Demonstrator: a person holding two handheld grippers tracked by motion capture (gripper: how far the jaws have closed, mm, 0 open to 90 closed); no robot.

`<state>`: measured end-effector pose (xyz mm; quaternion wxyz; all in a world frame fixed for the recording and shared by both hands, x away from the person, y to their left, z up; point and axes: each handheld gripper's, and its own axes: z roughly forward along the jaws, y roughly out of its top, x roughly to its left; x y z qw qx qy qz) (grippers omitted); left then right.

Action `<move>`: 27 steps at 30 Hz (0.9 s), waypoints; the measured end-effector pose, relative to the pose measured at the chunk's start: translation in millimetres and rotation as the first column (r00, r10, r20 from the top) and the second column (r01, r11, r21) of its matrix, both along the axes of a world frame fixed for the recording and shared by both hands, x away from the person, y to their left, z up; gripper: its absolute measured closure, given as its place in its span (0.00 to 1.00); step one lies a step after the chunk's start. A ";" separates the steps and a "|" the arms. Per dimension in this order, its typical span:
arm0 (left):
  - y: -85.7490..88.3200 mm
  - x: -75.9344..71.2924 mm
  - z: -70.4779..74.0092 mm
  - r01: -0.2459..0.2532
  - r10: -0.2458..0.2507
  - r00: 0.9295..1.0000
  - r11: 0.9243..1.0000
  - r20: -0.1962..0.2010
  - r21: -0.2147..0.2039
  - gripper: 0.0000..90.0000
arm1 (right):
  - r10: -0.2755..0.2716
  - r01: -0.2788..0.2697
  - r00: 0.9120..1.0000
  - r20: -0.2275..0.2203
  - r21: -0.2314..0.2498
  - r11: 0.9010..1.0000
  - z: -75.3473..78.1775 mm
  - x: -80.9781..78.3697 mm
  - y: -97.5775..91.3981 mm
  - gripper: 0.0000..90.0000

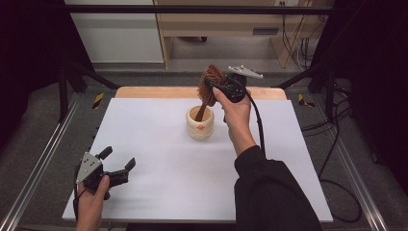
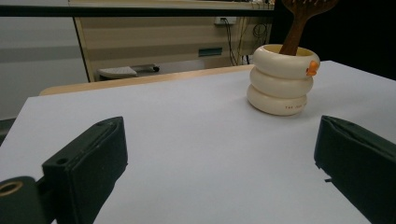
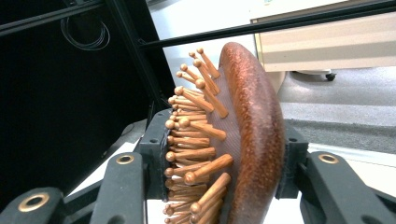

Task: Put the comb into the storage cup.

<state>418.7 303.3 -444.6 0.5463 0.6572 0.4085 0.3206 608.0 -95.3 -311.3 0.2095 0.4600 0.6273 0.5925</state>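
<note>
Right gripper [image 1: 215, 85]: jaws closed on the head of a wooden hairbrush [image 1: 210, 86]. In the right gripper view the brush head [image 3: 243, 140] stands on edge between the two black jaws. Its smooth, domed, reddish-brown speckled back presses against one jaw pad. Its bristle side, a field of round-tipped wooden pegs on a dark cushion, faces the other pad, with the peg tips touching or nearly touching it. The head rises past the jaw tips.

In the high view the brush hangs handle-down from these jaws, tilted, and the tapered handle enters a cream pot [image 1: 200, 122] standing just below the gripper. The person's right hand [image 1: 236, 115] grasps the gripper body, a dark sleeve [image 1: 269, 192] behind it.

Pot: ceramic-looking, glossy, shaped as three stacked rounded rings, with a small orange mark near the rim. In the left gripper view it [image 2: 281, 79] stands ahead of the jaws and toward the jaw at the right of that view, well apart from both, with the brown handle leaning out of its mouth. Whether the handle end touches the pot's bottom cannot be told.

Left gripper [image 1: 119, 162]: jaws spread wide, holding nothing. Flat matte black pads face each other with bare white table surface [image 2: 187, 140] between them. The left hand [image 1: 91, 199] holds it low over the near part of the table.

Table: flat white sheet over a pale wooden board [image 1: 159, 92], whose edge shows along the far side.
</note>
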 end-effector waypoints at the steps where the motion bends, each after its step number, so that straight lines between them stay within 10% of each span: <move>1: 0.0 0.0 0.0 0.000 0.000 1.000 1.000 0.000 0.000 0.03 | 0.000 0.000 1.000 0.000 0.000 1.000 0.0 0.0 0.0 0.57; 27: 1.0 0.2 0.2 -0.002 0.002 1.000 1.000 0.002 -0.004 0.03 | -0.007 0.008 1.000 -0.028 0.033 0.999 -15.0 4.4 -2.4 0.57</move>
